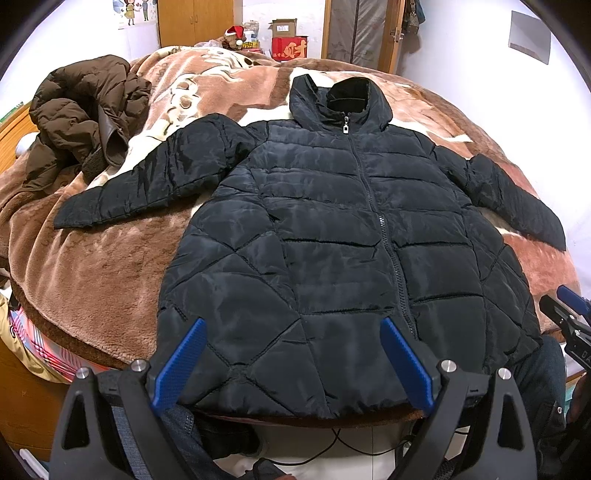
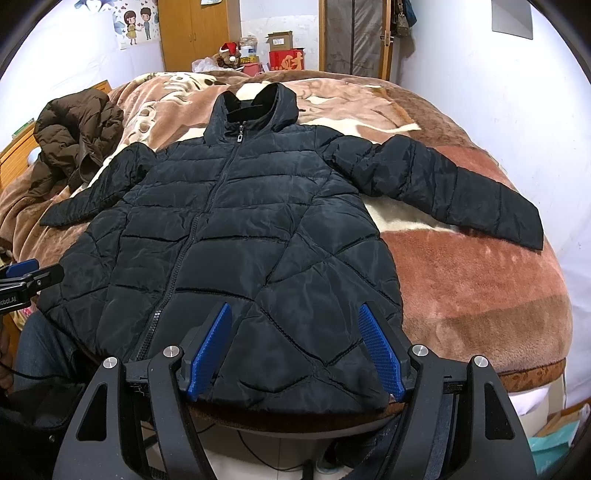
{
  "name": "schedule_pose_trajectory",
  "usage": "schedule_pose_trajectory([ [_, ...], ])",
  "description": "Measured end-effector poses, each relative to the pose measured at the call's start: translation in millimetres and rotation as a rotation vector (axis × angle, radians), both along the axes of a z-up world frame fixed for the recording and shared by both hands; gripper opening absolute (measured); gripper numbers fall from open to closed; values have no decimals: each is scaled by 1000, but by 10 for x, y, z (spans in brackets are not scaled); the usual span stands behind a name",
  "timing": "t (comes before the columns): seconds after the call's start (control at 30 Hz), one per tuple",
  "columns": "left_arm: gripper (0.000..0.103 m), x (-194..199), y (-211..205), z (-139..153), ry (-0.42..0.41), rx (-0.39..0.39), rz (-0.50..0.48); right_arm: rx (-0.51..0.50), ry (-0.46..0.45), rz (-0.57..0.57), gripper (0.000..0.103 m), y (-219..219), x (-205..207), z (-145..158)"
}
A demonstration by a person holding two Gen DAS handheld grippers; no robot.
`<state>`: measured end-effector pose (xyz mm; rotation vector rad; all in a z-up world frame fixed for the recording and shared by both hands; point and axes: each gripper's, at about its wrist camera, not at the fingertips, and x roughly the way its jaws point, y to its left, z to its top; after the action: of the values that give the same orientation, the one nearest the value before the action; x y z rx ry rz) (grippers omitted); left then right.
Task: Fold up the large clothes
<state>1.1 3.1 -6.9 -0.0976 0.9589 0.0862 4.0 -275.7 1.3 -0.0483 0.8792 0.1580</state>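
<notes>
Our left tool point(image 1: 291, 358) has its two blue fingers point(image 1: 177, 363) spread wide apart, and nothing is between them. It hangs just over the bottom edge of the black jacket point(image 1: 332, 229), on the side left of the zipper point(image 1: 384, 236). Our right tool point(image 2: 295, 350) is the same: its blue fingers point(image 2: 210, 350) are wide apart and hold nothing. It hangs over the bottom edge too, on the side right of the zipper. We cannot tell if either tool touches the cloth.

The black jacket is puffy and lies flat on the bed with its front up. It is zipped all the way to the top. Its hood point(image 2: 255, 107) points away from us. Both sleeves are stretched out to the sides. The left sleeve point(image 1: 147, 177) and the right sleeve point(image 2: 443, 184) lie on the blanket point(image 2: 480, 288). The bottom edge of the jacket sits at the near edge of the bed.

The blanket is fuzzy, brown and cream. On its far left side is a brown coat point(image 1: 81, 122), all bunched up and well apart from the black jacket. Behind the bed we see a red box point(image 2: 286, 59) and a wooden cupboard point(image 2: 195, 33).
</notes>
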Motion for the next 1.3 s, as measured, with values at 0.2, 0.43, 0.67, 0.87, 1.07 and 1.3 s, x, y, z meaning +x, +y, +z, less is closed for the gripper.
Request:
schedule_pose_trajectory([
  [0.2,96,3,-1,2,1,1,0,-2,2,-1,71,3,1,-7],
  [0.43,96,-2,-16,-9,4,-1,-1,-2,3,1,71,3,3,-15],
  [0.67,96,-6,-12,-11,6,-3,-2,-3,6,0,71,2,4,-14],
  [0.87,96,-18,-17,-19,6,-4,-4,-3,6,0,71,4,5,-24],
  [1.07,96,-23,-21,-29,10,-6,-3,-4,9,-1,71,3,5,-25],
  [1.3,96,-20,-20,-27,11,-7,-3,-5,10,-2,71,4,4,-35],
])
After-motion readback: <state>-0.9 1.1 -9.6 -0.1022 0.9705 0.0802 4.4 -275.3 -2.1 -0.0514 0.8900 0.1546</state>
